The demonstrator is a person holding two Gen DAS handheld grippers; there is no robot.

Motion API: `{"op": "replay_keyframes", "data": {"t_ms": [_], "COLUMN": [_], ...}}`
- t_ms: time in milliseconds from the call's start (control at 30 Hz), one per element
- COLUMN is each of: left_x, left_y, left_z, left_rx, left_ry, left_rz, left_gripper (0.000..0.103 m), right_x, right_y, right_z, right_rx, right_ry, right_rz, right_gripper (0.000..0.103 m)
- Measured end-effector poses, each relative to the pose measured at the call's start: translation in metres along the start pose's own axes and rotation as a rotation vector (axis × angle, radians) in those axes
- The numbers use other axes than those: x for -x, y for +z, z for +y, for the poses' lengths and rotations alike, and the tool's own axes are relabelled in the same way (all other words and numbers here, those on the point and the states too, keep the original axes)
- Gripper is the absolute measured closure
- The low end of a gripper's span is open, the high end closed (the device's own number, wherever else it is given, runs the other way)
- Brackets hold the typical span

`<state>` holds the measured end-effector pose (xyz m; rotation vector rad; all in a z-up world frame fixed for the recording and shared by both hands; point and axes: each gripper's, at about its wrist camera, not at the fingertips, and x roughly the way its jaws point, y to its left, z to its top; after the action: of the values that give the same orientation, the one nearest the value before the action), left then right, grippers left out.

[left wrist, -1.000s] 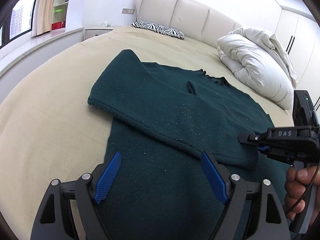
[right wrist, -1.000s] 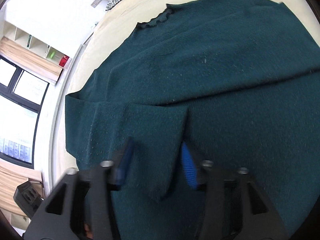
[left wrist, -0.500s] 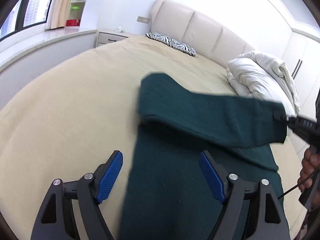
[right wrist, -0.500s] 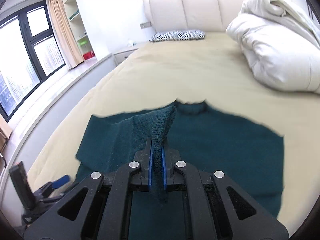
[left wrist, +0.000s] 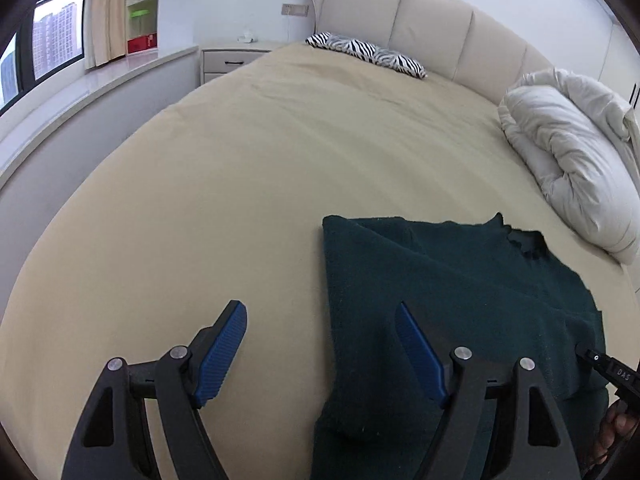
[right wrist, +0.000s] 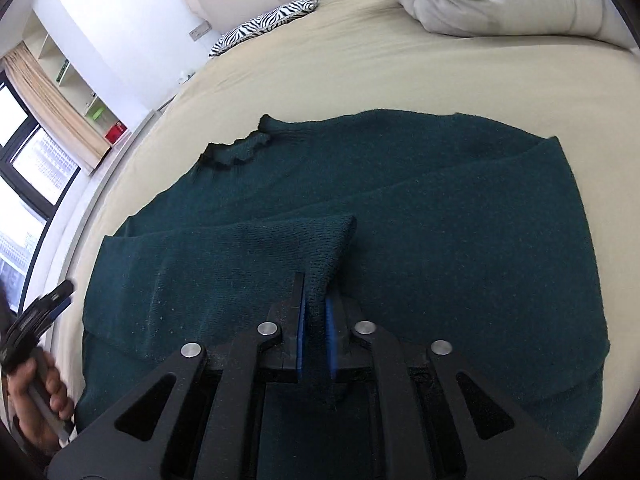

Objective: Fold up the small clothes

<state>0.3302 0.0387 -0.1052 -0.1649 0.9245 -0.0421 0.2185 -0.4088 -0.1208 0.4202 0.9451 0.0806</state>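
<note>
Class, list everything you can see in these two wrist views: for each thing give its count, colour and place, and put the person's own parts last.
sweater: one, dark green, lying on the bed, one sleeve folded across the body
bed: one, beige sheet, under the sweater
headboard: one, cream, padded, at the far end of the bed
pillow: one, black and white zebra stripes, by the headboard
duvet: one, white, bundled at the bed's far side
nightstand: one, pale, beside the bed
left gripper: one, black with blue pads, open, over the sweater's edge
right gripper: one, black with blue pads, shut on the sleeve
hand: one, holding the left gripper's handle
</note>
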Motion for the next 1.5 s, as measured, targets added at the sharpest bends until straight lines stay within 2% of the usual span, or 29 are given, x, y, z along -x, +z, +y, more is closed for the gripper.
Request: {"op": "replay_keyframes", "data": {"t_ms": [100, 200, 267, 300, 333, 433, 567, 600, 700, 767, 867, 1000, 1033, 1067, 1133, 1267, 1367, 1400, 1500], "left_x": [-0.021, -0.033, -0.034, -0.032, -0.03, -0.025, -0.024, -0.025, -0.026, -0.026, -0.027, -0.022, -0.019, -0.016, -0.003, 0.017, -0.001, -0.005, -0.006], "left_y": [0.003, 0.001, -0.001, -0.003, -0.006, -0.009, -0.011, -0.012, -0.015, -0.015, -0.012, -0.011, -0.01, -0.01, -0.011, -0.019, -0.033, -0.034, -0.025], "left_z": [-0.011, -0.015, -0.019, -0.023, -0.027, -0.02, -0.002, -0.003, -0.003, -0.004, -0.004, 0.009, 0.01, 0.009, 0.007, 0.001, -0.004, 0.001, 0.01], "left_rx": [-0.036, -0.06, -0.092, -0.118, -0.145, -0.12, -0.07, -0.077, -0.082, -0.079, -0.068, -0.026, -0.021, -0.023, -0.031, -0.059, -0.147, -0.129, -0.092], "left_ry": [0.019, 0.017, 0.01, 0.025, 0.053, 0.059, 0.046, 0.056, 0.064, 0.062, 0.055, 0.007, 0.004, 0.019, 0.06, 0.036, 0.096, 0.08, 0.047], "left_rz": [0.048, 0.07, 0.063, 0.053, 0.031, 0.006, -0.01, -0.013, -0.022, -0.016, -0.013, -0.022, -0.022, -0.025, -0.051, -0.081, -0.012, -0.01, 0.011], "left_gripper": [0.025, 0.047, 0.08, 0.084, 0.094, 0.094, 0.094, 0.094, 0.094, 0.093, 0.09, 0.083, 0.078, 0.069, 0.057, 0.056, 0.055, 0.055, 0.056], "right_x": [-0.001, -0.001, -0.004, -0.004, -0.001, 0.003, 0.013, 0.011, -0.024, -0.022, -0.016, -0.008, -0.007, -0.006, -0.002, 0.011, 0.011, 0.005, 0.006], "right_y": [-0.004, -0.007, -0.008, -0.007, -0.007, -0.004, 0.0, 0.001, -0.001, -0.001, -0.002, -0.004, -0.004, -0.006, -0.009, -0.015, -0.023, -0.026, -0.032], "right_z": [0.0, 0.003, 0.01, 0.013, 0.014, 0.025, 0.036, 0.036, 0.019, 0.012, 0.015, 0.011, 0.009, 0.008, 0.007, 0.009, 0.007, 0.004, -0.007], "right_rx": [-0.017, 0.006, 0.052, 0.071, 0.084, 0.115, 0.13, 0.133, 0.092, 0.052, 0.062, -0.002, -0.018, -0.029, -0.047, -0.051, -0.021, -0.008, 0.01], "right_ry": [0.025, 0.04, 0.005, -0.013, -0.027, -0.062, -0.062, -0.061, -0.064, -0.026, -0.032, -0.012, -0.007, -0.003, -0.008, 0.0, -0.038, -0.049, 0.011], "right_rz": [0.025, 0.02, 0.012, 0.007, 0.0, -0.027, -0.069, -0.065, 0.03, 0.002, -0.003, 0.012, 0.021, 0.026, 0.03, 0.003, 0.0, 0.011, -0.021], "right_gripper": [0.088, 0.088, 0.09, 0.092, 0.094, 0.096, 0.097, 0.097, 0.097, 0.097, 0.096, 0.093, 0.093, 0.092, 0.092, 0.087, 0.087, 0.089, 0.09]}}
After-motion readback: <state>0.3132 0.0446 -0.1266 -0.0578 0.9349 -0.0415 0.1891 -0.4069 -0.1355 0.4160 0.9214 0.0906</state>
